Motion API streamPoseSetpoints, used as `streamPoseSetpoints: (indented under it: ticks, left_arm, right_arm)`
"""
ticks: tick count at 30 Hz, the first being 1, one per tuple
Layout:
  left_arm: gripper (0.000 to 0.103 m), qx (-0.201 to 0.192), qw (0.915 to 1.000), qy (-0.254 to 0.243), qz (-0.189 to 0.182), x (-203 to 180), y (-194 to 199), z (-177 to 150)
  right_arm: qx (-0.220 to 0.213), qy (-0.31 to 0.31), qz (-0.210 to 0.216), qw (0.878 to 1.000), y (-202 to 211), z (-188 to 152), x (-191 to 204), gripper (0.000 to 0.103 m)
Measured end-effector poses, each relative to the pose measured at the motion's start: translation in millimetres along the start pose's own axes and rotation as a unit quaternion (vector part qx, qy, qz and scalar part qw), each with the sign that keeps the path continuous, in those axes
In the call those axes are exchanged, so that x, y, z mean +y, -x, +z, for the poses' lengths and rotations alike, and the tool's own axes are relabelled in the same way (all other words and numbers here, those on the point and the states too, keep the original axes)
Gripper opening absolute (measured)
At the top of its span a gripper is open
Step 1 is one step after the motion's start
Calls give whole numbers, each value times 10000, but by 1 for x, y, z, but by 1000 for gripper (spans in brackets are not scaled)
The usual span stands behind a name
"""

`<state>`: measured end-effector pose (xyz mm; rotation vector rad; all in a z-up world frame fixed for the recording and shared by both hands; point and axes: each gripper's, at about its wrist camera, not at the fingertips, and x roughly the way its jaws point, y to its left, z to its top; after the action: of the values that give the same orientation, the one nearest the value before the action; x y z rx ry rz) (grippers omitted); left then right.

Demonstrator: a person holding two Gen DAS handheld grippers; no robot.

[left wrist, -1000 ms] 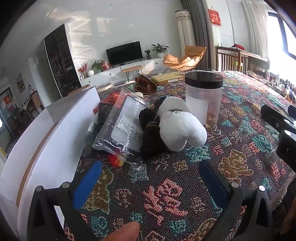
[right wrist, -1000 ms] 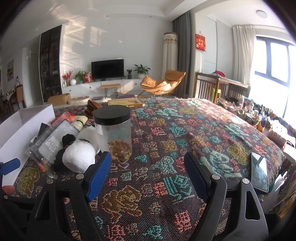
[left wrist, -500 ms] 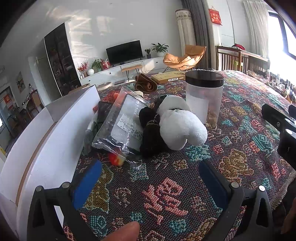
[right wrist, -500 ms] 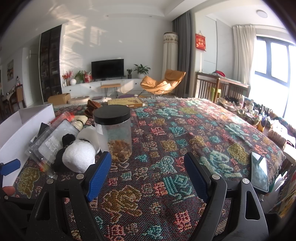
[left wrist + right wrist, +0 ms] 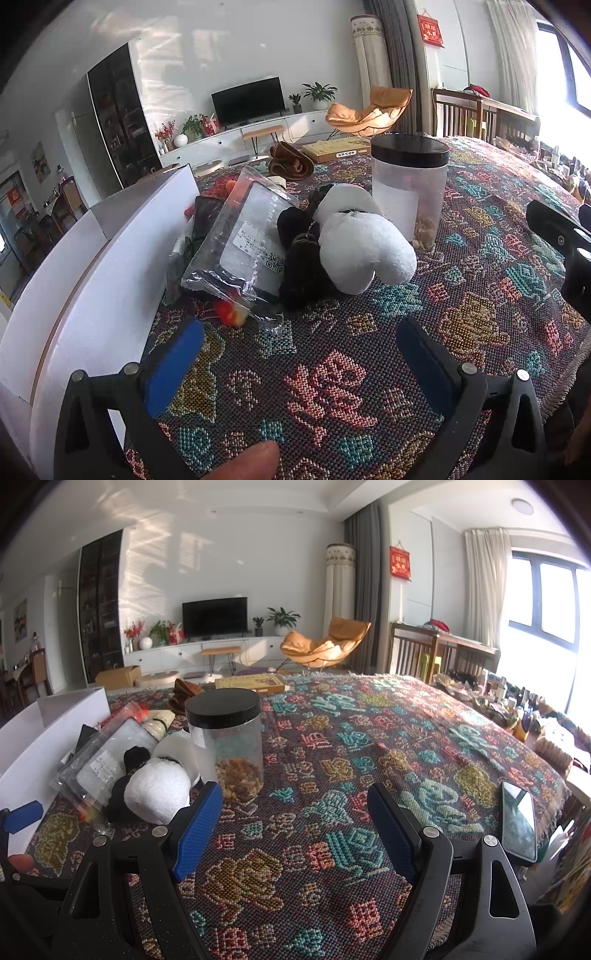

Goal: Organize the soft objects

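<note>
Sunlit lounge, television, orange chair

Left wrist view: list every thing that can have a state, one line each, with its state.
Left gripper: open, empty.
Right gripper: open, empty.
Clear plastic jar with black lid: upright, lid on, some brown contents at the bottom.
White and black plush toy: lying on the tablecloth.
Clear plastic pouch: lying tilted on other items.
White box: open.
</note>
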<state>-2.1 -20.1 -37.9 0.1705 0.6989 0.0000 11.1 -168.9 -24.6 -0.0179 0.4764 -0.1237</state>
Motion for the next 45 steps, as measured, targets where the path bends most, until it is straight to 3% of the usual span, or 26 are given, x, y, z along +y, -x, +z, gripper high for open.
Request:
streamPoseSetpoints:
  ticks: [21,35,45]
  left_arm:
    - [103,530,9983,224,-61,10,-22,-12]
    - [103,1254,9918,169,-183,12,-60,-18]
    - [103,1395,9893,356,-249,25,-89,-6]
  right_arm:
    - [17,5,0,10000,1,2,0,83]
    - [44,-5,7,10000,-3,-2,-2,83]
    - [254,-54,36,9997,-6,-6,0,83]
